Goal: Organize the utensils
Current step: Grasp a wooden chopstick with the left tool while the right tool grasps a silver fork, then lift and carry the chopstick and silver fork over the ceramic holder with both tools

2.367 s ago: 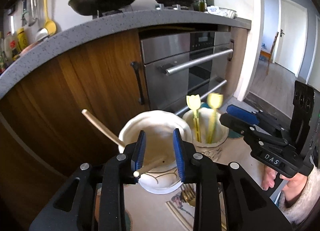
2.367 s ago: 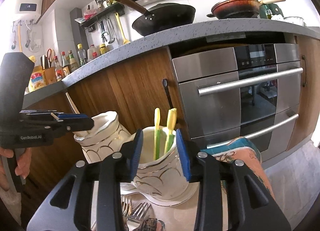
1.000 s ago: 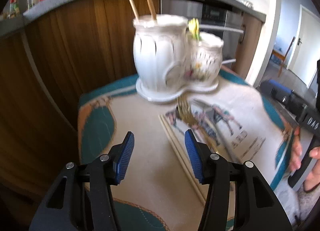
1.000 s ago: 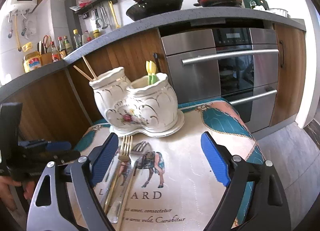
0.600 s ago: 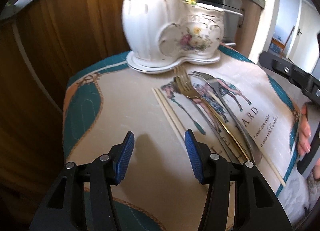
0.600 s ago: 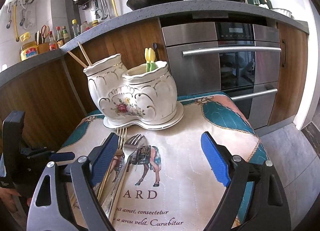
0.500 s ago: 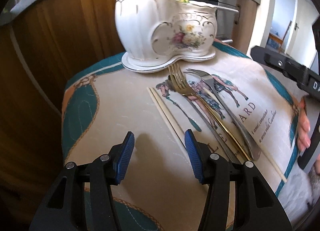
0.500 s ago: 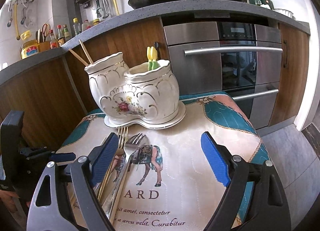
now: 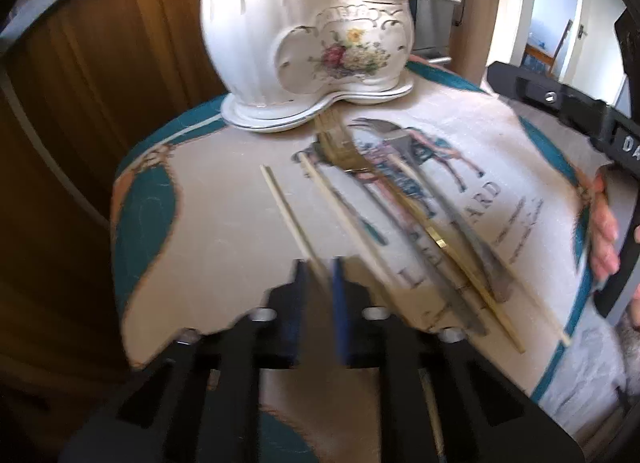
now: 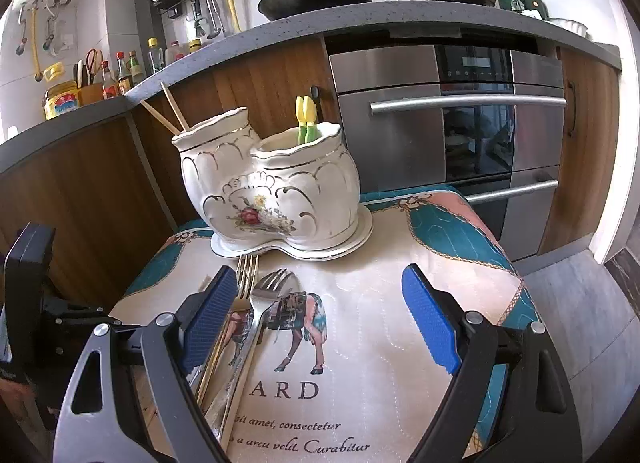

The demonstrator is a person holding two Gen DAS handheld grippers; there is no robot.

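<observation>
A white two-pot ceramic holder (image 9: pixel 304 35) (image 10: pixel 268 187) stands at the back of the printed mat. Its left pot holds two chopsticks (image 10: pixel 168 111), its right pot two yellow-topped utensils (image 10: pixel 305 119). On the mat lie a gold fork (image 9: pixel 340 147) (image 10: pixel 245 275), a silver fork (image 9: pixel 400 143) (image 10: pixel 272 283) and loose chopsticks. My left gripper (image 9: pixel 319 275) is closing on the near end of the leftmost chopstick (image 9: pixel 286 211), with the blue pads almost together around it. Beside that one lies another chopstick (image 9: pixel 340 215). My right gripper (image 10: pixel 320 327) hangs open over the mat's middle, holding nothing.
The mat (image 10: pixel 360 343) covers a small table in front of wooden cabinets (image 10: pixel 100 183) and a steel oven (image 10: pixel 460 123). Pans sit on the grey counter (image 10: pixel 360 15) above. A hand on the right gripper's handle (image 9: pixel 604 239) is at the table's right edge.
My left gripper has dropped closer to the mat and its jaws have come together on the leftmost chopstick, which has swung away from its neighbour. The right gripper has kept still and open.
</observation>
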